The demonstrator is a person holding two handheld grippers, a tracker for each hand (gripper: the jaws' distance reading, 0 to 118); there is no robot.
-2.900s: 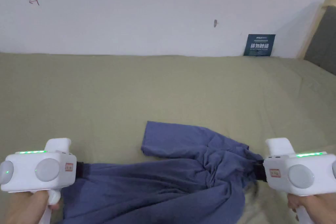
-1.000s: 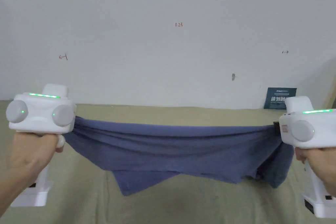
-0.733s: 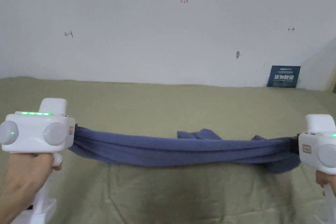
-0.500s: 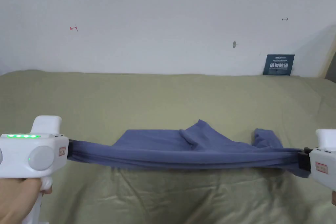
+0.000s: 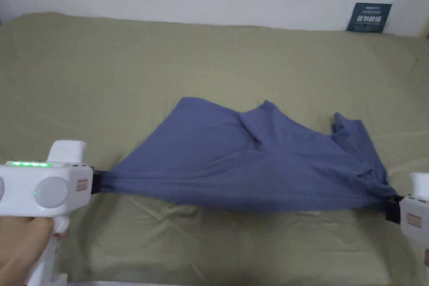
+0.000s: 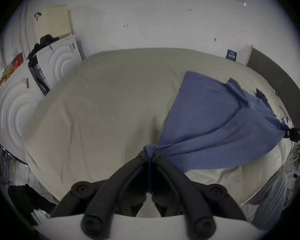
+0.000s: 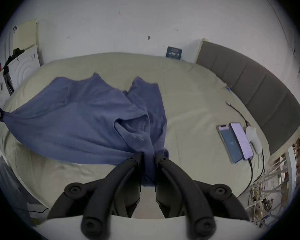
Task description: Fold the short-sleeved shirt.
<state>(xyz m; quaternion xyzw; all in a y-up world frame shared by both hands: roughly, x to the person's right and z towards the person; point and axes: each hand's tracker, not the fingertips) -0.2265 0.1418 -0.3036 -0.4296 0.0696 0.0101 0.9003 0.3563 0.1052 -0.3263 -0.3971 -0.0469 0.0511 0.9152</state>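
Hands held low and wide apart: left claw (image 6: 150, 154) and right claw (image 7: 148, 157) each clamp the blue cotton short-sleeved shirt (image 5: 251, 161), stretched over the olive-sheeted bed (image 5: 209, 69).

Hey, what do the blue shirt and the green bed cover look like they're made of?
Shirt: soft matte knit, probably cotton jersey; it drapes limp and bunches where the left gripper and right gripper pinch it. Bed cover: matte woven fabric, likely cotton or a blend; it shows fine creases and no sheen.
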